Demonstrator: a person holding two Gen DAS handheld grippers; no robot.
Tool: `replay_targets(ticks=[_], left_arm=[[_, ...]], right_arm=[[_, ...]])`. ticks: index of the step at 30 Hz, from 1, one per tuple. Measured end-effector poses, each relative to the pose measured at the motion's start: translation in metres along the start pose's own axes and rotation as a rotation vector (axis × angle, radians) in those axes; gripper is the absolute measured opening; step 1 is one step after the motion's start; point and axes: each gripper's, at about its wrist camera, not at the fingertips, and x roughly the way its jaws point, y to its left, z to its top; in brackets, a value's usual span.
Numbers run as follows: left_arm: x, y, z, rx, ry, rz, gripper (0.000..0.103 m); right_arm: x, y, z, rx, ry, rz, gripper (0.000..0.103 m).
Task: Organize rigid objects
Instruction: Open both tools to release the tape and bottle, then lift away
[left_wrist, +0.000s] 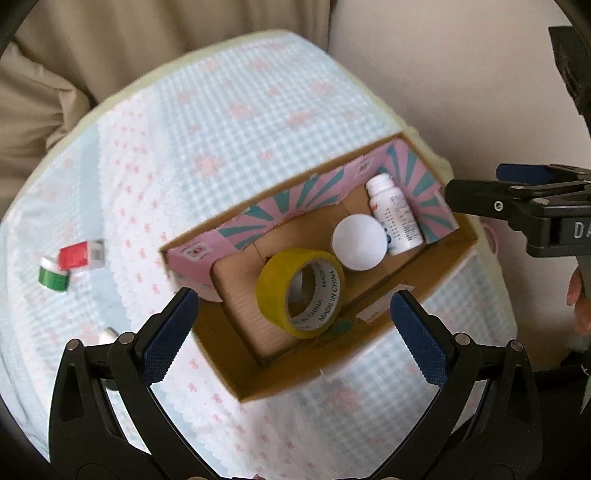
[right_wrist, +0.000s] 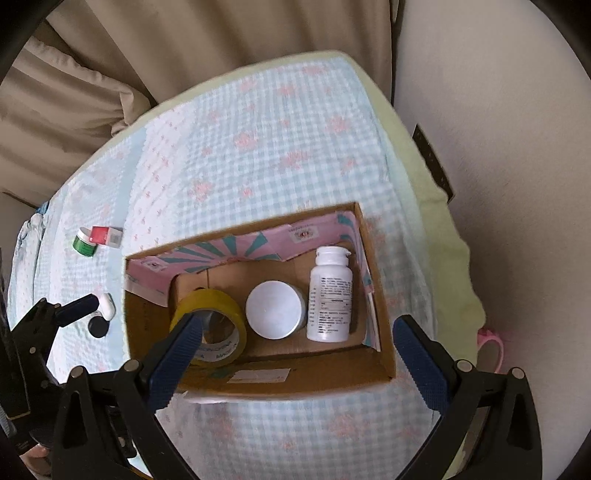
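While the tape roll (left_wrist: 301, 293), round tin (left_wrist: 359, 243) and white bottle (left_wrist: 395, 218) already lie in the cardboard box (left_wrist: 258, 384), I judge the job partly done: a green jar (left_wrist: 53, 277) and red box (left_wrist: 79, 254) sit far left on the cloth. My left gripper (left_wrist: 295, 325) and right gripper (right_wrist: 295, 354) gape wide, holding nothing

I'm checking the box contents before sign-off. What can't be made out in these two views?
- Yellow tape roll: right wrist view, near side hidden by that gripper's left finger.
- White bottle label: print too small, both views.
- Small white and black items beside the cardboard box: too small to identify.
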Motion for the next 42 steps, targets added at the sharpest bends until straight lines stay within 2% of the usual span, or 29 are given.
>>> replay_targets(ticks=[6, 11, 17, 23, 32, 36, 42], left_arm=[[-0.064, 0.007, -0.013, -0.04, -0.107, 0.014, 0.103], [-0.116, 0.03, -0.037, -0.119, -0.17, 0.017, 0.103], [-0.168, 0.082, -0.082, -0.225, -0.235, 0.044, 0.103], [-0.201, 0.145, -0.123, -0.289, -0.259, 0.111, 0.103], [-0.225, 0.258, -0.161, -0.319, -0.264, 0.236, 0.103], [-0.225, 0.304, -0.171, -0.31, -0.272, 0.254, 0.103], [-0.199, 0.368, -0.17, -0.298, -0.222, 0.239, 0.103]], right_arm=[[-0.05, 0.025, -0.007, -0.041, -0.089, -0.042, 0.103], [-0.087, 0.057, -0.015, -0.097, -0.142, -0.048, 0.103], [-0.115, 0.109, -0.031, -0.171, -0.18, -0.031, 0.103], [-0.131, 0.174, -0.052, -0.242, -0.218, -0.016, 0.103], [-0.108, 0.276, -0.071, -0.25, -0.174, 0.076, 0.103], [-0.082, 0.317, -0.08, -0.228, -0.124, 0.08, 0.103], [-0.04, 0.365, -0.089, -0.142, -0.052, 0.092, 0.103]])
